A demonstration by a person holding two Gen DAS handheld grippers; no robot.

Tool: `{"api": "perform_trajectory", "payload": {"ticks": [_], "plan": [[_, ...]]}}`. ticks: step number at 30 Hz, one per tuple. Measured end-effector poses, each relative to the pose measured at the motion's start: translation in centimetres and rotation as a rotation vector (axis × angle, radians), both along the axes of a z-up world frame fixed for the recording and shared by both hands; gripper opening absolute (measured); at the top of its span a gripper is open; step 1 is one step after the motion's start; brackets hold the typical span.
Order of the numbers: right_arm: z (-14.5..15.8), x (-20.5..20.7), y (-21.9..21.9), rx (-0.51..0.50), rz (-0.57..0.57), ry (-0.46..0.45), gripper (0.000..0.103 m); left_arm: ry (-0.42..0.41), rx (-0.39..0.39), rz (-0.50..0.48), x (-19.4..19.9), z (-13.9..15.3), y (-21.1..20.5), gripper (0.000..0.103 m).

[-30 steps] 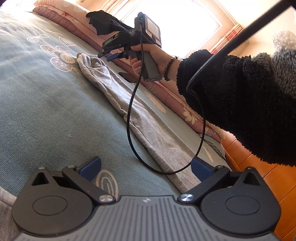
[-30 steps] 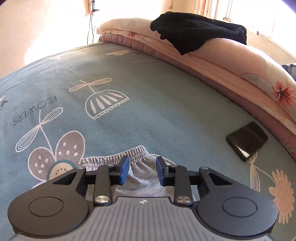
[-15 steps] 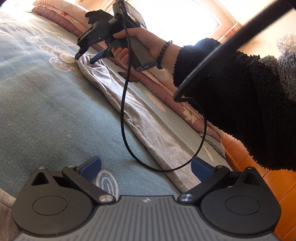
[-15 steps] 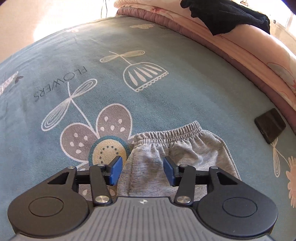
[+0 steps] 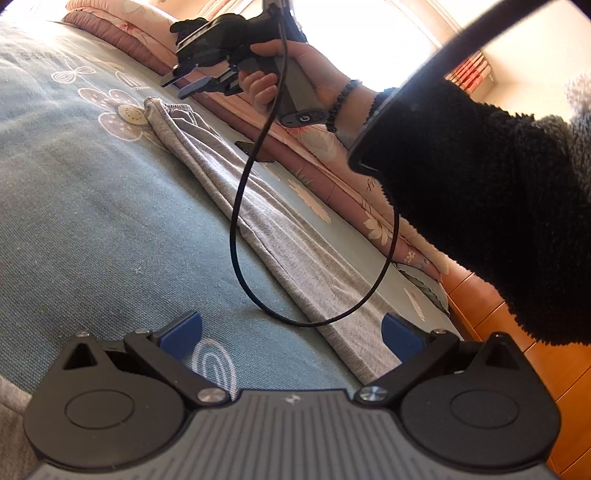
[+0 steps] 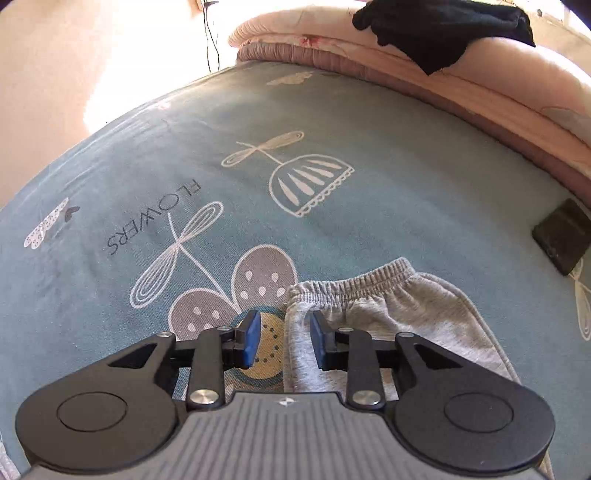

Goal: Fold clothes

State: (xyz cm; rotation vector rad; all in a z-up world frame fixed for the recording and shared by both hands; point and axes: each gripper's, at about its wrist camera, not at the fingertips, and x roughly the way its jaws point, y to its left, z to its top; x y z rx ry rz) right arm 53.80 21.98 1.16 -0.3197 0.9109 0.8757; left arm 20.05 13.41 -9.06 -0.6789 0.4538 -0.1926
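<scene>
Grey trousers (image 6: 388,321) lie flat, lengthwise on bed (image 6: 332,118), waistband toward folded quilt (image 6: 424,70).

Right claw (image 6: 282,338) above waistband corner, jaws just narrowing, empty.

Left claw (image 5: 291,332) wide, empty, near trouser hem.

Risks:
- pinching bedsheet along with cloth
- dangling cable (image 5: 240,206) snagging fabric
- phone (image 6: 561,236) beside waistband getting dragged

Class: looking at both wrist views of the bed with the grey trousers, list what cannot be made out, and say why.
- Grey trousers: the hem end, left wrist view, hidden behind the left gripper.
- Dark flat object: right wrist view, cut by the edge; front unreadable.
- Window: left wrist view, overexposed.
</scene>
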Motion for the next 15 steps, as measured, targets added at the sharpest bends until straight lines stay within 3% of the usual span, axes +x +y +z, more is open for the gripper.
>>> {"api": "perform_trajectory", "payload": {"ticks": [2, 4, 6, 10, 12, 15], "plan": [[1.2, -0.7, -1.8, -0.015, -0.028, -0.034, 0.033, 0.001, 0.003, 0.000, 0.0, 0.0, 0.0, 0.102], [1.2, -1.4, -3.6, -0.092, -0.060, -0.042, 0.031, 0.001, 0.003, -0.001, 0.0, 0.0, 0.0, 0.102], [0.0, -2.3, -5.2, -0.204, -0.075, -0.033, 0.022, 0.001, 0.003, -0.002, 0.0, 0.0, 0.1, 0.102], [-2.9, -3.7, -7.7, -0.348, -0.106, 0.016, 0.022, 0.001, 0.002, -0.002, 0.0, -0.1, 0.1, 0.102], [-4.1, -4.0, -8.1, -0.341, -0.103, 0.070, 0.022, 0.001, 0.002, -0.002, 0.0, -0.1, 0.1, 0.102], [-5.1, -4.1, -6.8, -0.261, -0.062, 0.080, 0.023, 0.001, 0.008, -0.002, 0.0, -0.1, 0.0, 0.102]]}}
